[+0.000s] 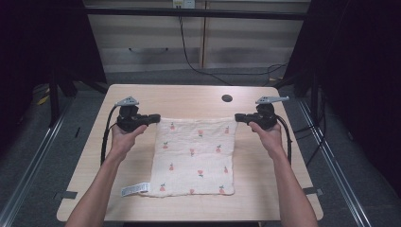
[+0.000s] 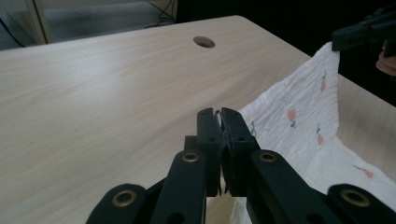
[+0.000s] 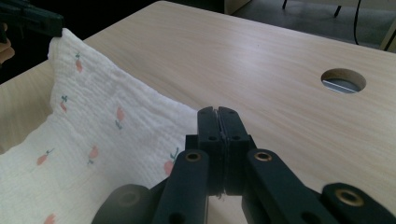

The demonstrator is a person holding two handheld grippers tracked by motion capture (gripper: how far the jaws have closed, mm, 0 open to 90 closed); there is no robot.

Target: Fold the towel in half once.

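Observation:
A white cloth (image 1: 196, 156) printed with small red fruits lies on the wooden table (image 1: 189, 97); its far edge is raised off the surface. My left gripper (image 1: 158, 118) is shut on the cloth's far left corner. In the left gripper view the jaws (image 2: 218, 112) pinch a thin fold of cloth (image 2: 303, 126). My right gripper (image 1: 236, 117) is shut on the far right corner, and the right gripper view has its jaws (image 3: 218, 110) closed tight on the cloth (image 3: 93, 135) edge. Each gripper view also catches the other gripper (image 2: 345, 39) (image 3: 46, 21) holding the opposite corner.
A round hole (image 1: 227, 98) sits in the tabletop just beyond the cloth. A white label (image 1: 135, 189) sticks out at the cloth's near left corner. Bare table runs along both sides and behind the cloth. Cables trail across the floor beyond the table.

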